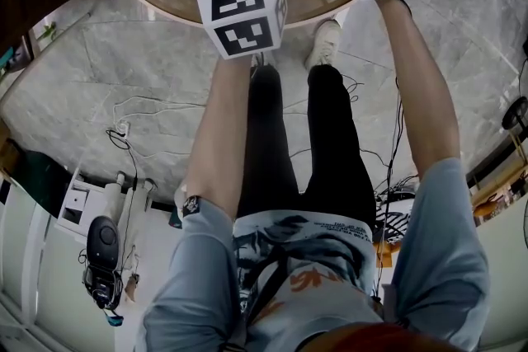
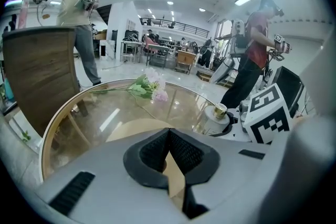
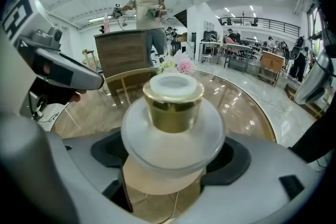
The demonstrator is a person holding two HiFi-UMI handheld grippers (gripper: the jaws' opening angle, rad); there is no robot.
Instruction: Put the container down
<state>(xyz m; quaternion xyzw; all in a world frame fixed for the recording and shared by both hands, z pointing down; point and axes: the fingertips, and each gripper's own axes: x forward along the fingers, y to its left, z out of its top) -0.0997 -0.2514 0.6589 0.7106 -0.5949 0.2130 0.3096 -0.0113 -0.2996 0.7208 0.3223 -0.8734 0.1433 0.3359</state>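
Head view straight down, gripper views across shared table (image 2: 105, 113)

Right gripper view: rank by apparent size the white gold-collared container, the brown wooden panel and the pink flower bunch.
White gold-collared container, which looks largest partly because it is nearest the camera
Brown wooden panel
Pink flower bunch

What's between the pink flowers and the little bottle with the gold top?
Nothing. In the left gripper view, only bare glass table lies between the flowers and the bottle.
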